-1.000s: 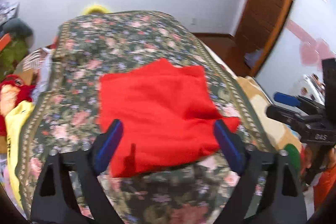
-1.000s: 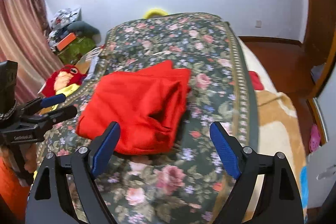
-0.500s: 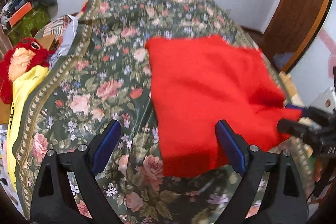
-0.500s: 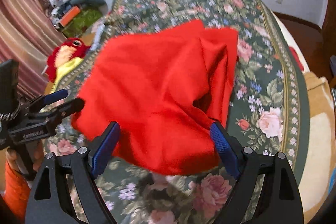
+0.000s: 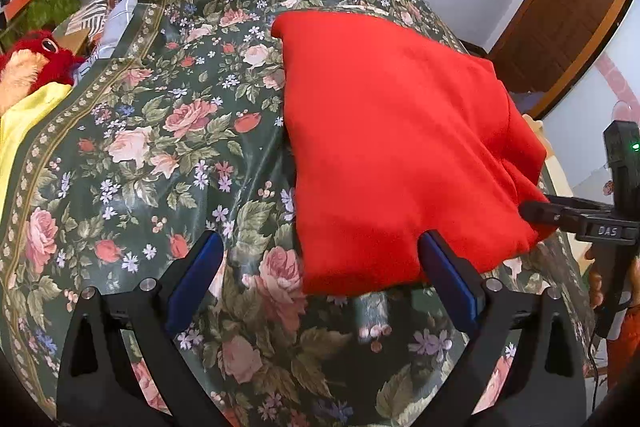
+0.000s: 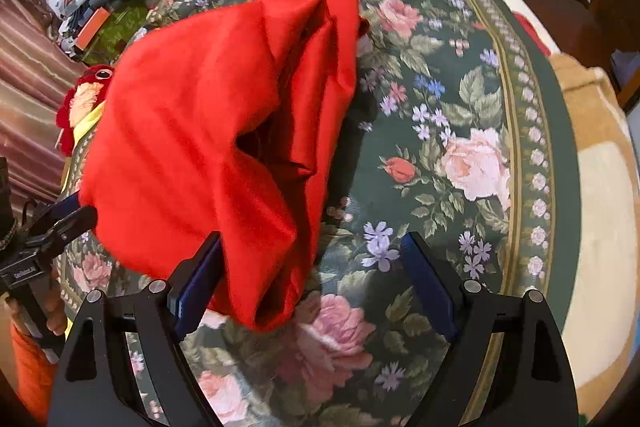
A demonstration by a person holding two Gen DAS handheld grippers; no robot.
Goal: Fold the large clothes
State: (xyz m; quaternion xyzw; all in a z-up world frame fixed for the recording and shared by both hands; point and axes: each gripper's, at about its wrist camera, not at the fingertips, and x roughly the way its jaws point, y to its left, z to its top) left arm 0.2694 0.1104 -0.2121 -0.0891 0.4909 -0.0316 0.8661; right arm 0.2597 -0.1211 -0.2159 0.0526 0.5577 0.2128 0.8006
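A folded red garment lies on the floral bedspread. In the left wrist view my left gripper is open, with its right finger under the garment's near edge and its left finger over bare bedspread. In the right wrist view the red garment bulges with an open fold near the middle. My right gripper is open, its left finger tucked at the garment's near corner, its right finger over the bedspread. Each gripper shows at the edge of the other's view.
A red and yellow plush toy and a pile of clutter lie left of the bed. A wooden door stands at the far right. A tan blanket runs along the bed's right edge.
Both grippers have moved down and closer to the garment's near edge. The garment now reaches the fingers of both grippers, and its fold has bulged open on the right side.
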